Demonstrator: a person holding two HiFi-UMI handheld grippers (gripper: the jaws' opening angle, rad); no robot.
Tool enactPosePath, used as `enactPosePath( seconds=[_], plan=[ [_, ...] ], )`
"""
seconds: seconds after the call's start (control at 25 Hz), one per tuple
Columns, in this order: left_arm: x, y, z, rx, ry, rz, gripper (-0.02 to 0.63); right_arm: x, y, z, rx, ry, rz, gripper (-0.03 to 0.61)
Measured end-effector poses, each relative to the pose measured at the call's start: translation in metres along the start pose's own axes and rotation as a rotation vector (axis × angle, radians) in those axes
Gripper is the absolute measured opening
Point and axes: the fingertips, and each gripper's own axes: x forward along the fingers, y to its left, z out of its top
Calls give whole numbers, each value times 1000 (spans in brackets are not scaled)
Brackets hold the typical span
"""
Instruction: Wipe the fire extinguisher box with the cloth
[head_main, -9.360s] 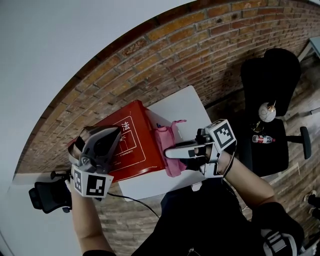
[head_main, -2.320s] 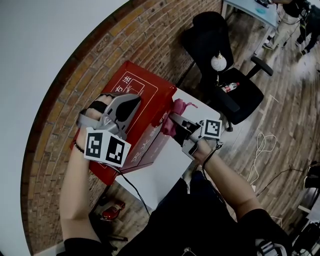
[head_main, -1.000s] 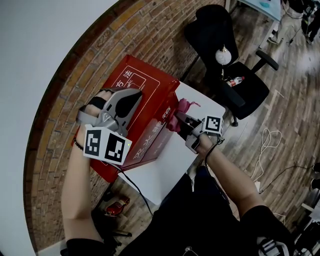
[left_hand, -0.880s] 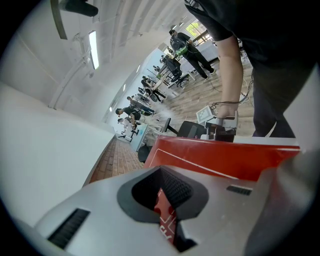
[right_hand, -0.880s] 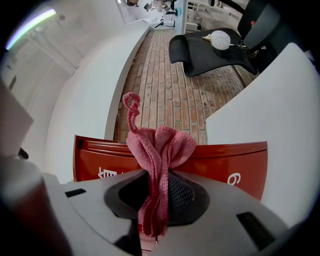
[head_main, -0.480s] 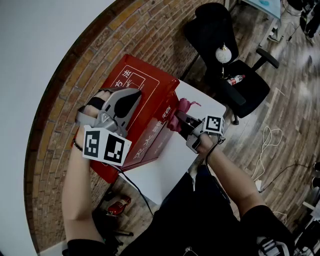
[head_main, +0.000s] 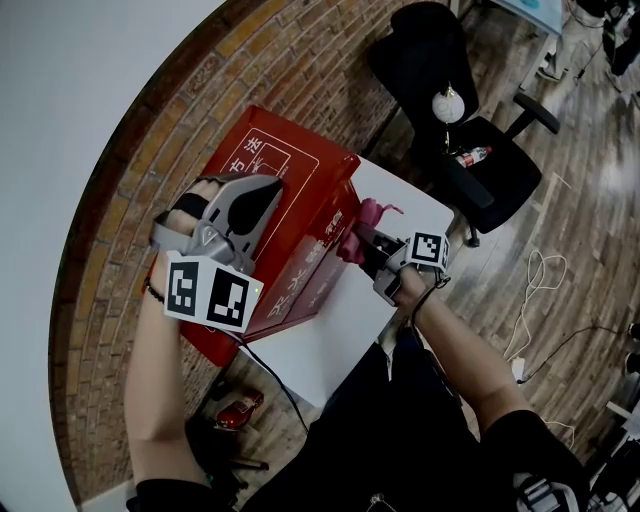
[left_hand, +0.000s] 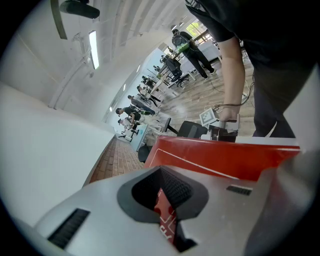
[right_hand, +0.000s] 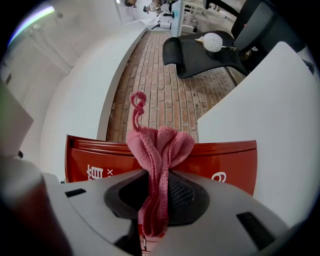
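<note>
The red fire extinguisher box lies on a white table against the brick wall. My left gripper rests on the box's top face, shut with nothing between its jaws; in the left gripper view the red lid shows just past the tips. My right gripper is shut on a bunched pink cloth, held against the box's side face. In the right gripper view the cloth sticks up between the jaws in front of the red side wall.
A black office chair with a white ball and a bottle on its seat stands beyond the table. A brick wall runs behind the box. A cable hangs off the table's near edge, above a small red object on the floor.
The right gripper with the cloth has shifted only slightly along the box's side. The left gripper has stayed put on the lid.
</note>
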Motion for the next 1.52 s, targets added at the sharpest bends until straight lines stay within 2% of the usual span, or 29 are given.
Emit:
enactPosePath(
  seconds=[1.52],
  plan=[
    [-1,0,-1,-3,2,-1,31,1,-89,1,-11,1,-74,101]
  ],
)
